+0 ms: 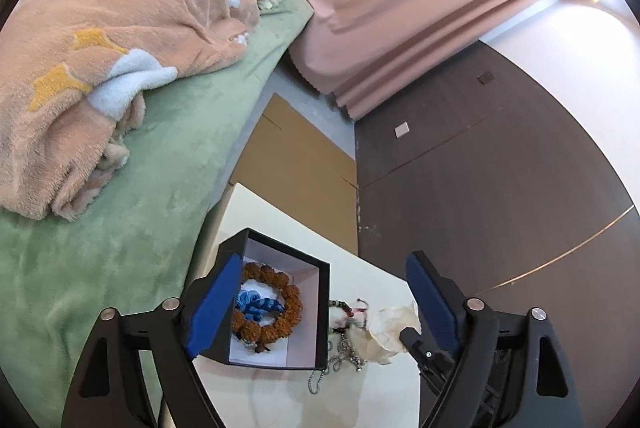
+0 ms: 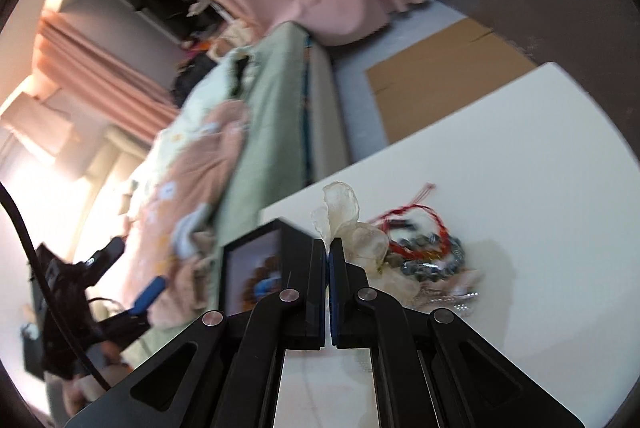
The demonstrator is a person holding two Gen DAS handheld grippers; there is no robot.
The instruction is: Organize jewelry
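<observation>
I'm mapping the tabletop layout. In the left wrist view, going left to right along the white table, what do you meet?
Open black box holding a brown beaded bracelet → tangle of beaded bracelets and silver chains → crumpled translucent cream pouch.

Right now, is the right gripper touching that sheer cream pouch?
Touching. The right wrist view shows the right gripper shut on the cream pouch, fabric pinched between its pads.

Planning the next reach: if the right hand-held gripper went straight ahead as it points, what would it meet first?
Probably the sheer cream pouch that the shut right hand-held gripper already pinches; beyond lies white tabletop.
</observation>
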